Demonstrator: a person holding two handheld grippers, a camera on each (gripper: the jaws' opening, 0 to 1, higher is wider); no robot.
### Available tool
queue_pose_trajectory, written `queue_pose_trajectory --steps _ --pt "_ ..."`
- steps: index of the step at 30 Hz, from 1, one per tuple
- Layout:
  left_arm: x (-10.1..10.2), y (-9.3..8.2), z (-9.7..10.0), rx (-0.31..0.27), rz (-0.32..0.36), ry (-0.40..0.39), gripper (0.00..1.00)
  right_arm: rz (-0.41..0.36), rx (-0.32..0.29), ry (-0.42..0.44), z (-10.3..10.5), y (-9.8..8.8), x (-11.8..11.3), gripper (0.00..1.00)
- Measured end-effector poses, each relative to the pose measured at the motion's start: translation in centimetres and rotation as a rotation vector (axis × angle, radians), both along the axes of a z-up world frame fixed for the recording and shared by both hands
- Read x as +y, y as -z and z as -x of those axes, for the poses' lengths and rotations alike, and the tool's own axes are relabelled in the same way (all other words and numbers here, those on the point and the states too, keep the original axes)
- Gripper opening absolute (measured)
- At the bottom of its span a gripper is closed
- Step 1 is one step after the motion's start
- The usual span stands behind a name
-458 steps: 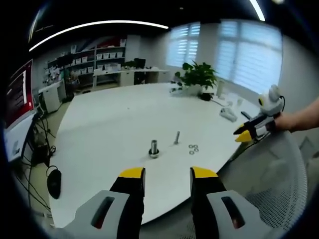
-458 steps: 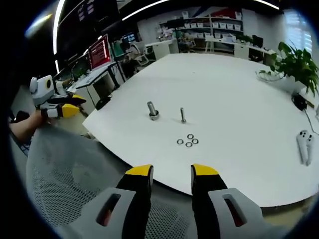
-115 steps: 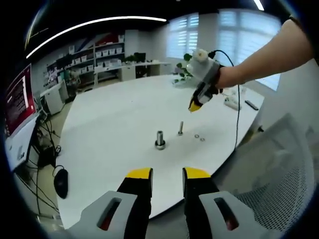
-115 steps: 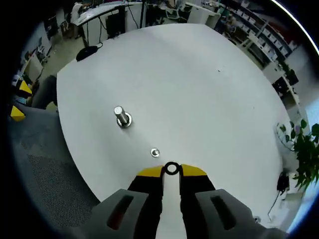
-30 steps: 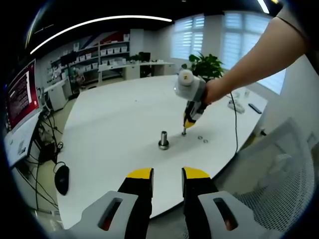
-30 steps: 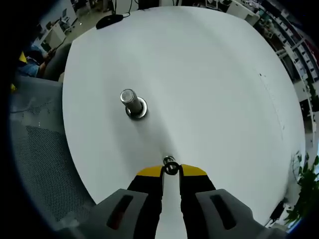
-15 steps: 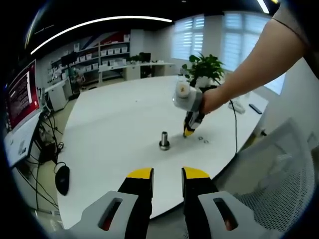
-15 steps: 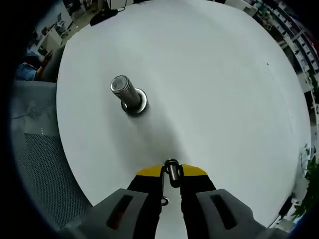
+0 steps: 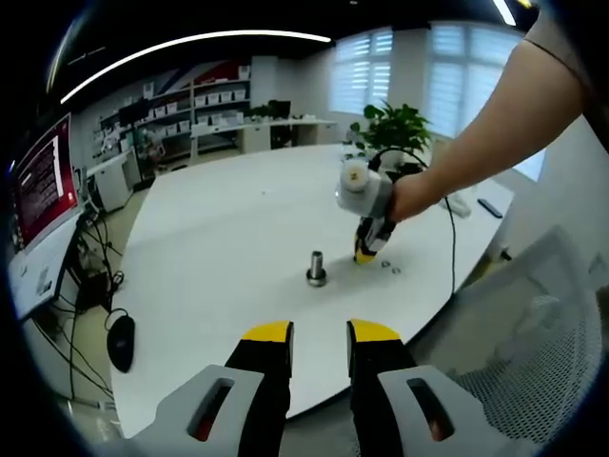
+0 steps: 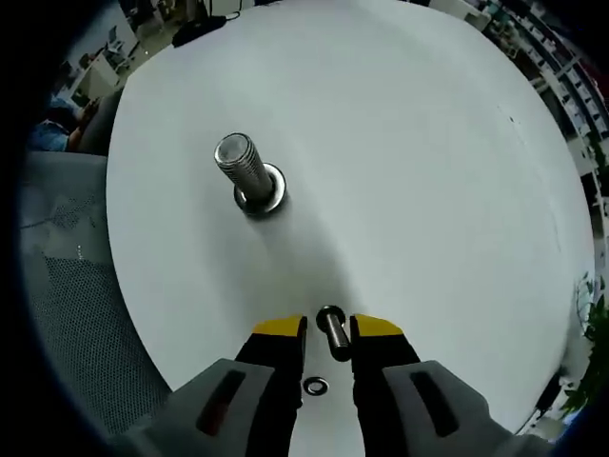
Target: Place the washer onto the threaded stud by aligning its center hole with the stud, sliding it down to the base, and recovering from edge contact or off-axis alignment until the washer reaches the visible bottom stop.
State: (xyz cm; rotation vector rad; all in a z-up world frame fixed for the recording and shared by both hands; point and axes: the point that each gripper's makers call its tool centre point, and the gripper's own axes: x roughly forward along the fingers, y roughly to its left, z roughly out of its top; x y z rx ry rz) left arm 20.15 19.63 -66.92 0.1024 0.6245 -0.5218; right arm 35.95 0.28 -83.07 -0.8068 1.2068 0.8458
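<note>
Over the white round table (image 10: pixel 428 143) the right gripper (image 10: pixel 328 331) hangs nose-down, its yellow-tipped jaws spread a little to either side of the thin threaded stud (image 10: pixel 333 335) that stands up between them. Neither jaw seems to be pinching anything. A washer (image 10: pixel 315 386) shows low between the jaws, near the stud's foot; whether it sits ringed around the stud at the bottom stop or lies just beside it, I cannot tell from here. The fatter bolt (image 10: pixel 245 173) with its own base ring stands well apart, farther across the table.

In the left gripper view, that right gripper (image 9: pixel 366 249) sits right at the stud, with a couple of spare washers (image 9: pixel 389 265) lying just beside it. The left gripper (image 9: pixel 318 335) waits back at the near edge, jaws slightly parted and empty.

To do this well, I'd lift the right gripper straight along the stud's axis, not sideways, so a jaw doesn't nudge the stud over, then check the washer lies flat at the base.
</note>
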Motion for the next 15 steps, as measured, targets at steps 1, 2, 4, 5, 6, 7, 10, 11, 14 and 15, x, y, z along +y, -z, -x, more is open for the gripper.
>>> queue_pose_trajectory --steps 1,2,4,5,6,7,10,11,14,15 --pt "0.0 0.0 0.0 0.001 -0.001 0.0 0.2 0.0 0.0 0.001 0.1 -0.1 -0.2 0.21" --pt "0.0 0.0 0.0 0.001 -0.001 0.0 0.2 -0.001 -0.004 0.006 0.2 -0.5 -0.5 0.21" --pt "0.0 0.1 0.0 0.003 -0.002 0.002 0.2 -0.015 -0.019 0.019 0.2 -0.8 -1.1 0.22" --pt "0.0 0.1 0.0 0.003 -0.004 0.002 0.2 -0.021 -0.023 0.027 0.2 -0.9 -1.4 0.23" --pt "0.0 0.1 0.0 0.002 -0.004 0.003 0.2 -0.024 -0.025 0.034 0.5 -1.1 -1.9 0.23" --pt "0.0 0.0 0.0 0.001 -0.003 0.002 0.2 -0.023 -0.027 0.041 0.7 -1.1 -2.4 0.23" --pt "0.0 0.0 0.0 -0.001 -0.001 -0.001 0.2 -0.035 -0.017 0.106 2.1 -1.0 -4.1 0.23" --pt "0.0 0.0 0.0 0.001 -0.003 0.001 0.2 -0.033 -0.012 0.116 2.5 -0.9 -4.6 0.23" --pt "0.1 0.0 0.0 -0.002 -0.006 0.001 0.2 -0.039 0.001 0.151 3.9 -0.5 -5.8 0.24" --pt "0.1 0.0 0.0 -0.002 -0.004 0.0 0.2 -0.054 0.01 0.167 4.5 -0.4 -5.9 0.24"
